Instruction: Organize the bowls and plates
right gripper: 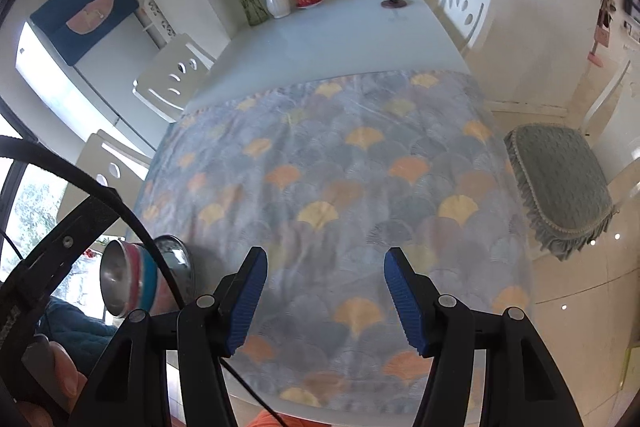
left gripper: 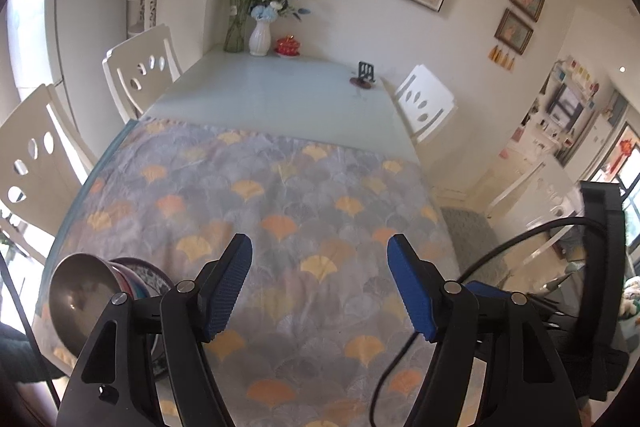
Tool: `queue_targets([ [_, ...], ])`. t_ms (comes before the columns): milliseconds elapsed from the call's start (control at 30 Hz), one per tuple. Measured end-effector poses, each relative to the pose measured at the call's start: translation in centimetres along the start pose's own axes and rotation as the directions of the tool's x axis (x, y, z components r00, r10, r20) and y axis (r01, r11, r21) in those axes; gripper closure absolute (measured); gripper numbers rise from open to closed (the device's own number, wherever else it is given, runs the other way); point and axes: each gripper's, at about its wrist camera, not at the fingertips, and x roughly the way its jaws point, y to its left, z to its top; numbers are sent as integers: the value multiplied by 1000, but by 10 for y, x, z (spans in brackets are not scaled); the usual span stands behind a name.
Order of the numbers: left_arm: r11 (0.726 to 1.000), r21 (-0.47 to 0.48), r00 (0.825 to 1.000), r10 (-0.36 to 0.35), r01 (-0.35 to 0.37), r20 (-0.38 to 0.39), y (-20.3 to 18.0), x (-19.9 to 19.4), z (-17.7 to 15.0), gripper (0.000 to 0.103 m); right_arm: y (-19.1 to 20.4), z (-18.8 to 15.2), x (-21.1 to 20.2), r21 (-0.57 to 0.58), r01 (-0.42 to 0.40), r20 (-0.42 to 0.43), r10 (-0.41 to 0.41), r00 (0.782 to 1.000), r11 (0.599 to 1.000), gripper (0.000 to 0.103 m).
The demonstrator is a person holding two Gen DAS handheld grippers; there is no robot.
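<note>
A stack of bowls with a steel bowl on top sits on a patterned plate at the near left of the cloth-covered table. In the right wrist view the same steel bowl shows striped pink and teal sides, with a steel plate behind it. My left gripper is open and empty, right of the stack and above the cloth. My right gripper is open and empty above the cloth's near part.
Two vases of flowers, a red lidded pot and a small black stand stand at the table's far end. White chairs line both sides. A cushioned chair stands to the right. A cable hangs near the left gripper.
</note>
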Motion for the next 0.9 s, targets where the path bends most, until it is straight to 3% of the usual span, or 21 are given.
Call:
queue_targets([
  [133, 999, 31, 999, 38, -37, -33, -10, 12, -3, 34, -9, 1, 6, -6, 23, -14, -24, 1000, 1000, 44],
  [433, 999, 35, 996, 38, -35, -83, -22, 27, -10, 34, -26, -2, 15, -6, 29, -47, -29, 998, 1000, 44],
  [900, 998, 22, 993, 63, -61, -99, -25, 31, -12, 34, -37, 0, 21, 27, -17, -80, 20, 997, 999, 44],
])
